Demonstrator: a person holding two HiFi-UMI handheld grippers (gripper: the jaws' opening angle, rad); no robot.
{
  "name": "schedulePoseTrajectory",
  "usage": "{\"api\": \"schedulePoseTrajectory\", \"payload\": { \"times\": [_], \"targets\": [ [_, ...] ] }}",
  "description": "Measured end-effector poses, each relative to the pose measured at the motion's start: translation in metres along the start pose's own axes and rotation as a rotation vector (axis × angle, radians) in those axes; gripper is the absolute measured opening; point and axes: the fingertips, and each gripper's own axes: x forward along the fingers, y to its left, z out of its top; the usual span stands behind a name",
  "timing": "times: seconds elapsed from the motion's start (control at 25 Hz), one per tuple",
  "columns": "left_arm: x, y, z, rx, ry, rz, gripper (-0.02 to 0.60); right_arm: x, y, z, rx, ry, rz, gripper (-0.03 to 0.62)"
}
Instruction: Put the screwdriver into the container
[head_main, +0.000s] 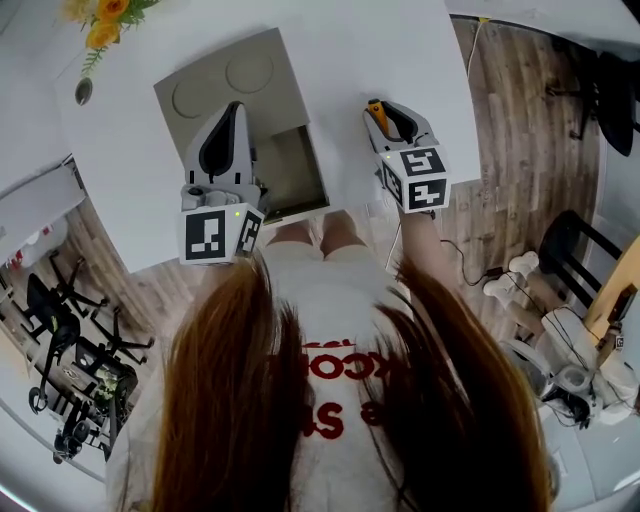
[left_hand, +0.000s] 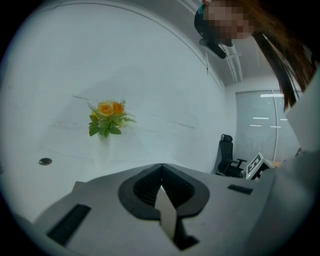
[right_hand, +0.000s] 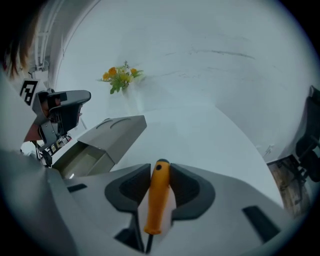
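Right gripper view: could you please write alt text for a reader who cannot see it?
The right tongs grip the orange handle of a screwdriver over a white table. To the left lies an open grey container, with yellow flowers behind it.

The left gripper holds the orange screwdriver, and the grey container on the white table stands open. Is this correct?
Not quite. The right gripper holds the orange screwdriver, its handle between the jaws, as the right gripper view shows; the left gripper is shut on nothing. The grey container on the white table does stand open.
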Motion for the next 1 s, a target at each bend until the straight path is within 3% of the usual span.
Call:
{"api": "schedulePoseTrajectory", "payload": {
  "times": [0.4, 0.76, 1.0],
  "targets": [
    [-0.007, 0.016, 0.026, 0.034, -0.077, 0.028, 0.006, -0.041, 0.006, 0.073, -0.012, -0.303, 0.028, 0.107],
    [-0.013, 0.012, 0.075, 0.065, -0.195, 0.049, 0.006, -0.110, 0.014, 0.167, -0.127, -0.598, 0.008, 0.104],
    [-0.023, 0.021, 0.105, 0.090, -0.271, 0.073, 0.006, -0.142, 0.031, 0.201, -0.193, -0.711, 0.004, 0.104]
  ]
}}
